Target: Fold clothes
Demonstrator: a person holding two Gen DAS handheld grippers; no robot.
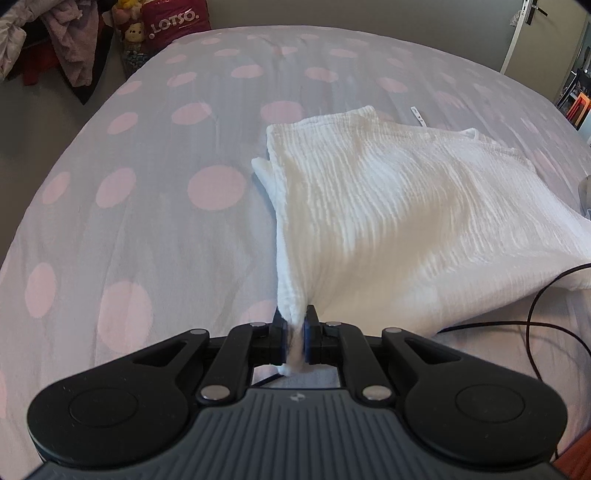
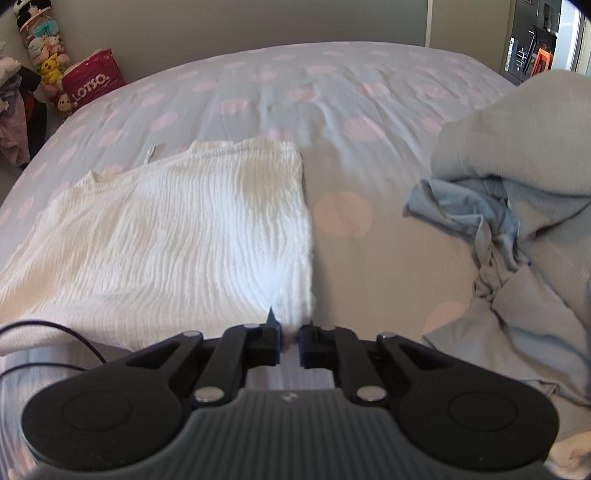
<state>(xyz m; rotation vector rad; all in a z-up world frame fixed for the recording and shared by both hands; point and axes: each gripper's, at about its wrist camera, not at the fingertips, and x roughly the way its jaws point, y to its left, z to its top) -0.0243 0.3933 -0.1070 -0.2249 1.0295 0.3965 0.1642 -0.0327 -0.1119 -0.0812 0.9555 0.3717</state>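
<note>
Lying on a pale bedspread (image 1: pixel 129 206) with soft pink polka dots: a white crinkled garment (image 1: pixel 388 206), gauzy, finely ridged, roughly rectangular, with a small white tag (image 1: pixel 417 115) poking out beyond its far edge. Sagging between two lifted near corners, the far part resting flat on the bed.

Reaching low over the bed, left gripper (image 1: pixel 295 332) clamping the garment's near left corner, black fingers with blue pads pressed on a pinch of white fabric, a tuft hanging out behind the pads. Pointing forward at like height, right gripper (image 2: pixel 290 341) nipping the near right corner (image 2: pixel 291 314); jaws nearly together, cloth squeezed thinly between them.

Trailing across the bedspread beside the garment's near edge, a thin black cable (image 1: pixel 532 325). Slumping at the right in the right wrist view, a rumpled pile of grey-blue clothes (image 2: pixel 517 236), matte and knotted, cut off by the frame.

Blurring at the far edge: a red LOTSO bag (image 1: pixel 177 20) and plush toys (image 2: pixel 48 66). Hiding the garment's near hem: both gripper bodies.
</note>
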